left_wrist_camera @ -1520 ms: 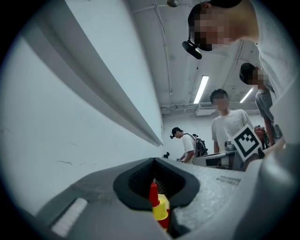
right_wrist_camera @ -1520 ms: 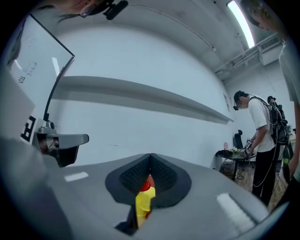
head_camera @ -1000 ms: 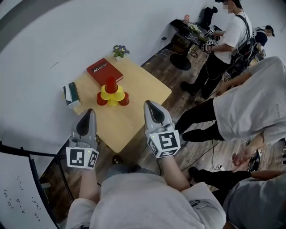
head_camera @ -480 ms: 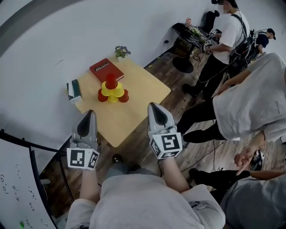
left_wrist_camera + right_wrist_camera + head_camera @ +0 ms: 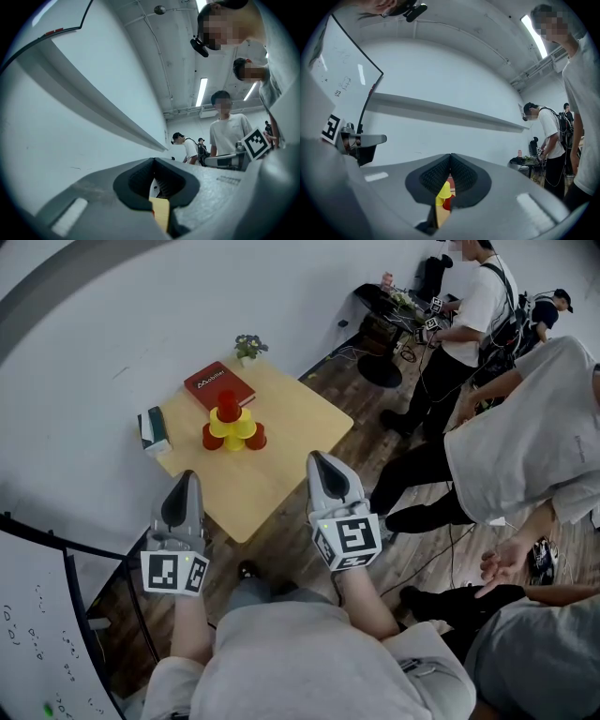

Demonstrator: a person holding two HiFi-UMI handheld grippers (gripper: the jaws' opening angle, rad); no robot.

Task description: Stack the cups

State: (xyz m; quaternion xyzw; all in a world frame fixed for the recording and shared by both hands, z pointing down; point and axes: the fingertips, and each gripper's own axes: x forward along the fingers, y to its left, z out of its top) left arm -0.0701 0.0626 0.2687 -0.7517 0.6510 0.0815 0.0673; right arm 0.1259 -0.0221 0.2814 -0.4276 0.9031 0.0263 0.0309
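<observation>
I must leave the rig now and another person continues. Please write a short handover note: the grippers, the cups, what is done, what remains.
Left gripper: shut, empty, held back from the cups.
Right gripper: shut, empty, also held back, touching nothing.
Cups: red and yellow, standing as a pyramid on the wooden table, just in front of the red book.
Done: the pyramid looks complete, with a red cup on top; no loose cups in view.
Left: probably nothing to stack; only confirm that the pyramid stands steady.
</observation>
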